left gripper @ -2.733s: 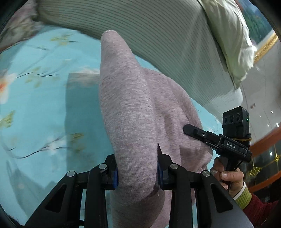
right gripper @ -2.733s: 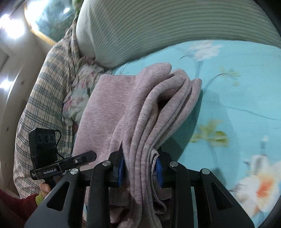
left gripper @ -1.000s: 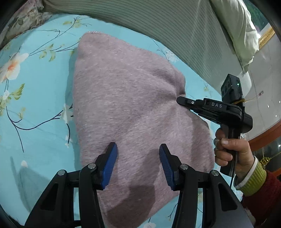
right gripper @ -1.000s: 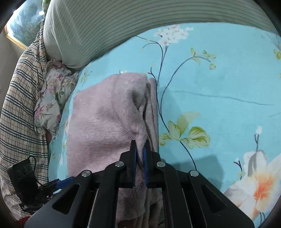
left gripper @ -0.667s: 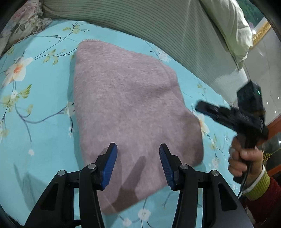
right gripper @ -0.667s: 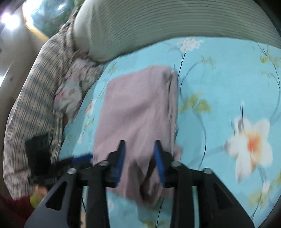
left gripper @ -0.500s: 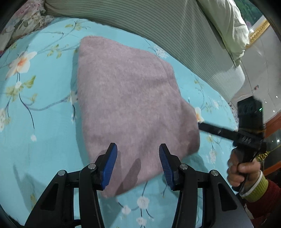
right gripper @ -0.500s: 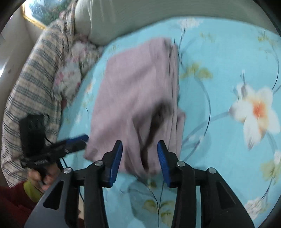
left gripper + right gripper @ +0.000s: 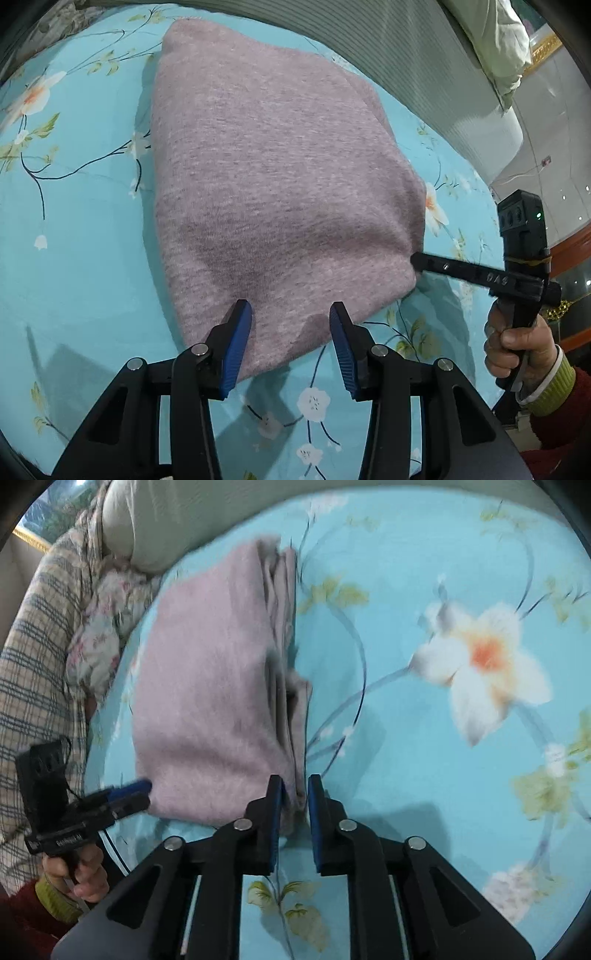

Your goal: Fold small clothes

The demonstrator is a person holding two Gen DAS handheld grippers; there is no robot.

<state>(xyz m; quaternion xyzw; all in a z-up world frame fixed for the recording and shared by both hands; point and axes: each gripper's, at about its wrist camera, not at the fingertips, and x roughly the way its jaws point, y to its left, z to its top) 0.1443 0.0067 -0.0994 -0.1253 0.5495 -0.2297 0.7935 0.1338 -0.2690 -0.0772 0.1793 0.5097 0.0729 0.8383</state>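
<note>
Folded garment [image 9: 280,192] lying mid-frame on bed [image 9: 74,258]. Left gripper [image 9: 291,328] fingers spread; right gripper [image 9: 295,797] fingers pinching layered edge. Risk: tugging it could be undoing the fold.

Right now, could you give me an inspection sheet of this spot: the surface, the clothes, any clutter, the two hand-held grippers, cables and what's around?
Surface: blue floral sheet.
Job's things: one folded pink garment lying flat, layered edges on its right side.
Clutter: small floral cloth bunched at the sheet's edge.
Grippers: left hand-held gripper open, above the garment's near edge; right hand-held gripper nearly closed around the garment's near corner, firm grip uncertain.
Cables: thin black cable on the left gripper's camera block.
Surroundings: striped bedding, plaid cloth.
</note>
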